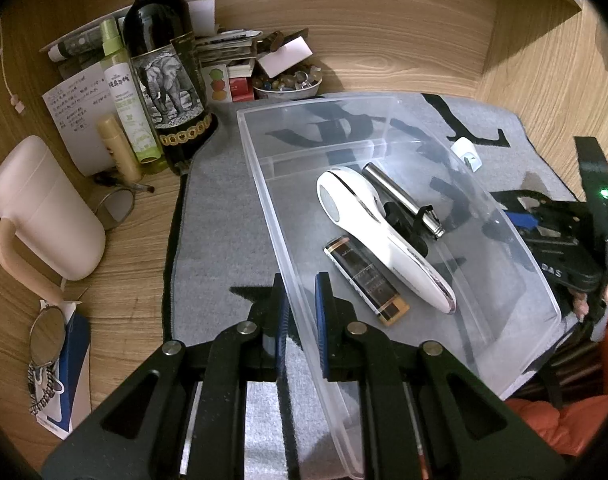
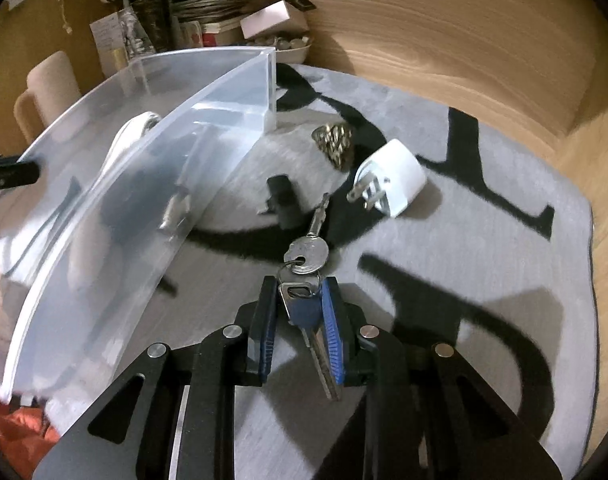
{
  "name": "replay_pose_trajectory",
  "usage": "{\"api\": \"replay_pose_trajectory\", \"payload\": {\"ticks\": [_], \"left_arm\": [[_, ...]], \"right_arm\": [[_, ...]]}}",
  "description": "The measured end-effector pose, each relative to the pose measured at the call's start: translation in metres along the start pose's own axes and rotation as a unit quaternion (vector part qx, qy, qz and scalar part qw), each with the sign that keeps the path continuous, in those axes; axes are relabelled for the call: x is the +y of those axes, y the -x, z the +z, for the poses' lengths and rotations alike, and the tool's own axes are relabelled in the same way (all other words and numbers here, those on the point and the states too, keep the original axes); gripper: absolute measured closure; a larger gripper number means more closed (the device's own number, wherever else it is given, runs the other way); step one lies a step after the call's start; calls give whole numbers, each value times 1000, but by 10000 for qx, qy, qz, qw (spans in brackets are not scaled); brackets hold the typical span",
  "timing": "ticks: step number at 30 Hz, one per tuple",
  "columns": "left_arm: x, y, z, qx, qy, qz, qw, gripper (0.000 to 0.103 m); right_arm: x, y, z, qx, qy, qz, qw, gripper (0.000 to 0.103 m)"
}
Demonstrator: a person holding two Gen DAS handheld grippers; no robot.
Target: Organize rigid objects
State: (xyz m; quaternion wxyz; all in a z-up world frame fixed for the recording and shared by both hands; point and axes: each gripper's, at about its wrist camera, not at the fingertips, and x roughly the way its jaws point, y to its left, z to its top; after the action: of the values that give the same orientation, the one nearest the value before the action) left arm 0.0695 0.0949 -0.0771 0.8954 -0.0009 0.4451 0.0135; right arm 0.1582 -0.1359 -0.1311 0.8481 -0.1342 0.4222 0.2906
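In the left wrist view my left gripper (image 1: 301, 312) is shut on the near side wall of a clear plastic bin (image 1: 263, 184) that rests on a grey mat (image 1: 219, 216). Inside the bin lie a white handheld device (image 1: 368, 224), a silver cylinder (image 1: 400, 196) and a black-and-gold bar (image 1: 368, 280). In the right wrist view my right gripper (image 2: 299, 292) is shut on a bunch of keys (image 2: 306, 256), with a blue-headed key between the pads, just right of the bin (image 2: 207, 120). On the mat beyond lie a white plug adapter (image 2: 396, 178), a small black piece (image 2: 281, 200) and a brass trinket (image 2: 336, 144).
A wine bottle (image 1: 163, 60), a green spray bottle (image 1: 123, 92), a pink mug (image 1: 43, 208), a bowl of beads (image 1: 287, 82) and stacked papers crowd the desk's back left corner. Wooden walls close the back and right. An orange sleeve (image 1: 564, 424) shows at the lower right.
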Motion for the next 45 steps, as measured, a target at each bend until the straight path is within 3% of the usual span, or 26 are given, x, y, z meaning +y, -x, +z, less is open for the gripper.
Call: {"api": "replay_pose_trajectory", "payload": {"ticks": [6, 8, 16, 19, 21, 23, 25, 30, 34, 45], "left_arm": [[0, 0, 0, -2, 5, -1, 10000, 92], [0, 0, 0, -3, 10, -3, 10000, 92], [0, 0, 0, 1, 3, -10, 10000, 92], [0, 0, 0, -2, -4, 0, 10000, 92], [0, 0, 0, -2, 2, -2, 10000, 92], [0, 0, 0, 0, 6, -5, 10000, 92], [0, 0, 0, 1, -2, 5, 10000, 92], [0, 0, 0, 4, 1, 4, 10000, 92], [0, 0, 0, 2, -3, 3, 10000, 92], [0, 0, 1, 7, -3, 7, 10000, 92]], "right_arm": [[-4, 17, -7, -171, -190, -4, 9997, 84], [-7, 23, -4, -240, -205, -27, 9995, 98], [-7, 45, 10, -610, -168, -116, 9979, 99], [-11, 43, 11, -541, -208, -55, 9983, 99], [-12, 32, 10, -278, -278, -56, 9992, 90], [-13, 25, 7, -147, -317, -64, 9994, 62], [-12, 16, 6, -119, -306, -118, 9994, 58], [-11, -12, 7, 81, -189, -244, 9995, 58], [-11, -13, 9, -11, -173, -148, 9997, 80], [-9, 5, 10, -285, -284, -91, 9991, 80]]}}
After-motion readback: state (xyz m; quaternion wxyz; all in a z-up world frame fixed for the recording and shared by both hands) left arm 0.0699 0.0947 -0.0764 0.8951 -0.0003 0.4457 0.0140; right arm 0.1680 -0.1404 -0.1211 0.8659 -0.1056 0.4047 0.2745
